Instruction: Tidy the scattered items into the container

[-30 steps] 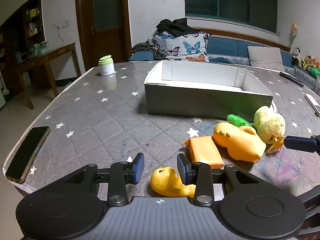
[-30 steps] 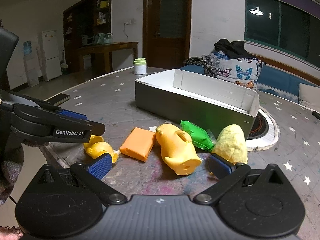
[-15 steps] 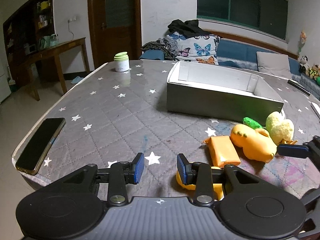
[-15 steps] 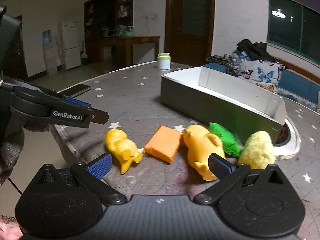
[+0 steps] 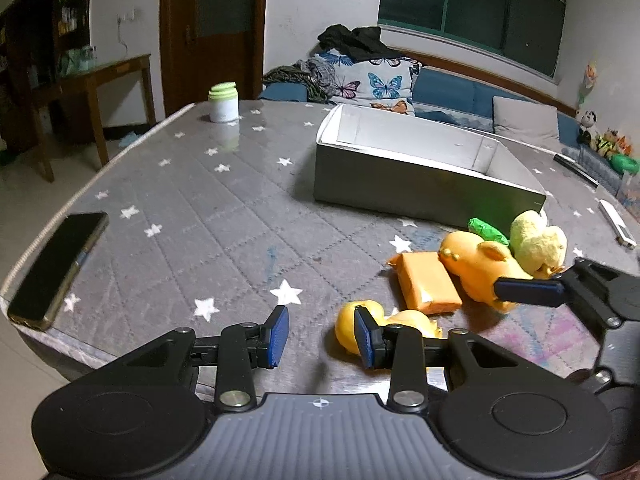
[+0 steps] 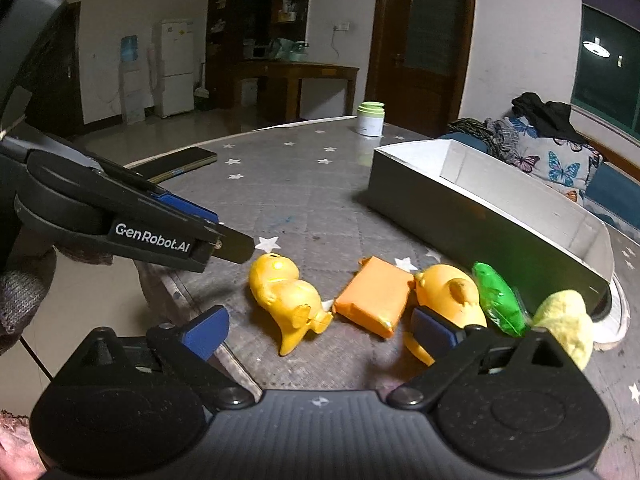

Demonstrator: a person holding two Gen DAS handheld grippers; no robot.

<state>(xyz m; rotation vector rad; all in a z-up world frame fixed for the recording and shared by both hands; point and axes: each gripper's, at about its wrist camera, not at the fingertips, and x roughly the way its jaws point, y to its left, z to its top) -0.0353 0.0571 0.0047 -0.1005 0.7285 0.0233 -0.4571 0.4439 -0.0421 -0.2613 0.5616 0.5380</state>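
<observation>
The right gripper (image 6: 316, 330) hangs low over the near edge of the grey star-printed quilted table (image 6: 304, 184), its blue-padded fingers (image 6: 206, 330) wide apart and closing, pressing on nothing. Between them lies the small yellow rubber duck-like toy (image 6: 286, 300) on its side, head toward the far left, tail tip toward the camera, so its long axis runs roughly along the gripper's line. The table edge is just beside this toy on the near-left.

The left gripper (image 5: 318, 336) is also close to that edge, fingers apart and empty; the same yellow toy (image 5: 348, 328) sits just outside and behind its right finger, partly hidden.

Just beyond, in a row running rightward: a flat orange rectangular block (image 6: 374, 296), lying almost against the yellow toy's tail; a larger orange rubber animal toy (image 6: 448, 296) touching the block, partly hidden behind the right finger; a green crinkly wrapped packet (image 6: 498, 300); and a pale yellow plush toy (image 6: 568, 326). They crowd the right side, while the cloth to the left and ahead is open.

Farther back stands the grey rectangular open box with white inner walls (image 5: 420, 176), its long side facing the toys, nothing visible inside. A black smartphone (image 5: 56, 264) lies at the left table edge, well apart. A white jar with a green lid (image 5: 224, 102) stands near the far edge.
</observation>
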